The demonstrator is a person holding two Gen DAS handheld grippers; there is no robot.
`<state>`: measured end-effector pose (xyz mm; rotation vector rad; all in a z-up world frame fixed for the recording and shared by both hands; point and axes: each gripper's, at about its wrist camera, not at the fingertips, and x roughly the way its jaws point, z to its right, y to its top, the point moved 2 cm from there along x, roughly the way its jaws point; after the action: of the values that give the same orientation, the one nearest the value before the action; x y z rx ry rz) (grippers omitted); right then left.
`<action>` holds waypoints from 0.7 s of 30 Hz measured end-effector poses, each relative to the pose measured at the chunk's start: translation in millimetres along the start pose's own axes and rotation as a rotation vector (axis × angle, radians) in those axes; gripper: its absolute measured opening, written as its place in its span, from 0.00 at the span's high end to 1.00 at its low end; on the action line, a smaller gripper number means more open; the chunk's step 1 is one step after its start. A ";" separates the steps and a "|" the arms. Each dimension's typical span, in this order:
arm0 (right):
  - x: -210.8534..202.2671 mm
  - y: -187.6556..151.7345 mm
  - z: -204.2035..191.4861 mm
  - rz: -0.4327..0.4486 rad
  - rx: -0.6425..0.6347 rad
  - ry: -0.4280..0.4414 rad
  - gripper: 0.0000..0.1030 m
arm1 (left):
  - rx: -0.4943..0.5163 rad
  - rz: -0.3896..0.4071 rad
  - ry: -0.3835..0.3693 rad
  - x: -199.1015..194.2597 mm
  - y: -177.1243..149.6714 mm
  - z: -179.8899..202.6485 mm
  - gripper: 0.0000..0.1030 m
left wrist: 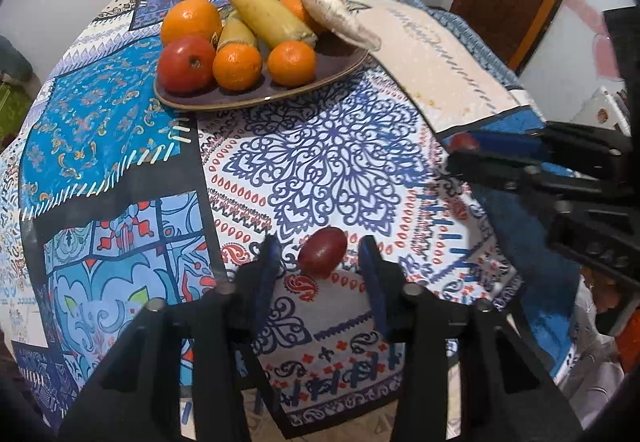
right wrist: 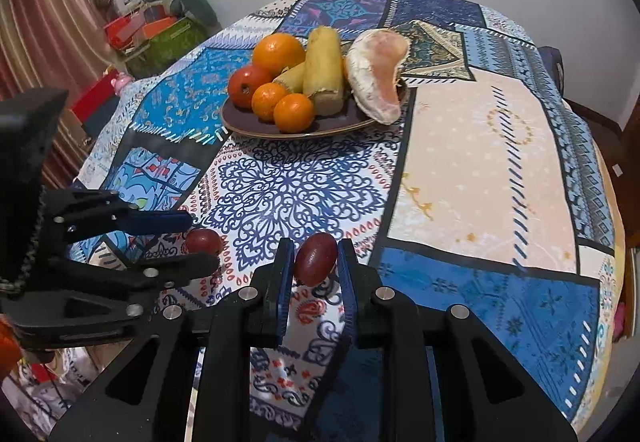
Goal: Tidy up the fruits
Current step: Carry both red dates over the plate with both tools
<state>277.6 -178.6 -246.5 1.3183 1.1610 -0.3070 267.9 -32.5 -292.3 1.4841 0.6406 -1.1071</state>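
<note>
we have one small red fruit (right wrist: 316,259) clenched between the pads of our right gripper (right wrist: 314,262), held above the patterned tablecloth (right wrist: 480,146). our left gripper (left wrist: 320,254) straddles a second red fruit (left wrist: 322,252) that lies on the cloth; its jaws stand a little apart from the skin, so it is released, not yet gripping. we judge this the pick-up step. the plate (left wrist: 256,104) of oranges and other fruit sits well apart, farther up the table. next we need the left jaws to close gently on the round, slippery fruit, then carry both to the plate.
</note>
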 end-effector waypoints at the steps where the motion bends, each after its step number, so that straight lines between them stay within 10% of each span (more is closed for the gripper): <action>1: -1.5 -0.5 0.8 0.002 0.001 0.000 0.80 | -0.007 -0.002 0.001 1.4 0.4 -0.7 0.67; 21: -12.2 20.2 -1.4 0.066 -0.012 -0.003 0.80 | -0.087 0.138 0.021 -42.6 25.1 -38.5 0.77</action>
<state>286.7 -176.3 -224.8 1.3417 1.1127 -0.2538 283.1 6.2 -245.4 1.4445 0.5852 -0.9472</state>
